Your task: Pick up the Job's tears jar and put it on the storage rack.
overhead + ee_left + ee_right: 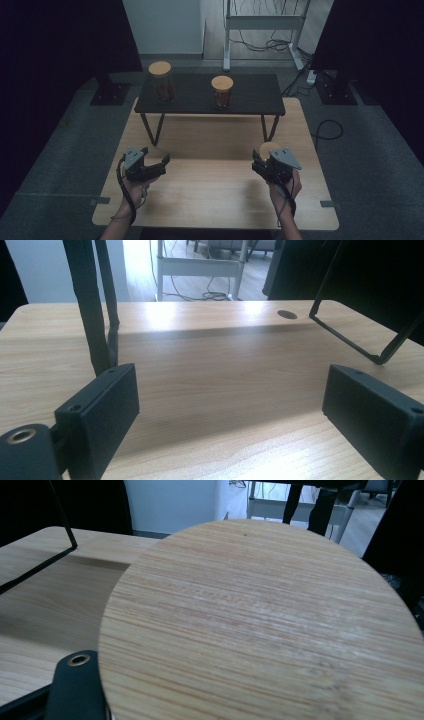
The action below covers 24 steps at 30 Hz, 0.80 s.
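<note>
Right tool (263, 159) clamped on a jar with a round bamboo lid (260, 625), held over the wooden surface (210, 185) just in front of the black shelf (250, 97). Left tool (150, 162) spread wide, nothing between its pads, also in front of the shelf. Two lidded jars (161, 82) (222, 91) stand on the shelf.

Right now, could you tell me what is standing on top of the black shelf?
Two jars stand on the black shelf: a taller jar at left and a shorter jar near the middle. Wooden lids cover both, so their contents stay unclear.
</note>
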### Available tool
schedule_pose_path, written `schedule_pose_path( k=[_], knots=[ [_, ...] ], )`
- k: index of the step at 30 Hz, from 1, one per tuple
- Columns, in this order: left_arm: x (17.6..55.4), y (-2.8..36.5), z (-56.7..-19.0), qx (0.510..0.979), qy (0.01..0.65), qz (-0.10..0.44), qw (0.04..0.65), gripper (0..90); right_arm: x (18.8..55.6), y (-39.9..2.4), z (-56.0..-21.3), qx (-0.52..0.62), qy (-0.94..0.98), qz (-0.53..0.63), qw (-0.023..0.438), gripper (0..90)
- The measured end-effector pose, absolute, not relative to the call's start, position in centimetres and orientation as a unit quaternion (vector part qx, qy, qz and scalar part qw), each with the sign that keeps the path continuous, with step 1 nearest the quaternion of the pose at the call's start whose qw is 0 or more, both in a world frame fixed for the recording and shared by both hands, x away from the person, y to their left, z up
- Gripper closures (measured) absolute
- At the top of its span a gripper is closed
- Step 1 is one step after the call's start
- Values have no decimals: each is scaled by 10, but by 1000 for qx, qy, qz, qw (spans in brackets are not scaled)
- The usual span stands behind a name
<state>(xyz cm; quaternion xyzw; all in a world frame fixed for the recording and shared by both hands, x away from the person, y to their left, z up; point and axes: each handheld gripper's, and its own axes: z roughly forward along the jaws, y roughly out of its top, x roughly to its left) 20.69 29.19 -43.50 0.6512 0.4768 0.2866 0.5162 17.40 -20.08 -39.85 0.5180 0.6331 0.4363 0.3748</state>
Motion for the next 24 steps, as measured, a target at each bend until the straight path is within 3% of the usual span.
schedule_pose_path(
  k=[24],
  knots=[
    [206,293,-434,648,478,287,518,76,178,-196,-383,502,633,444,387,251]
  ],
)
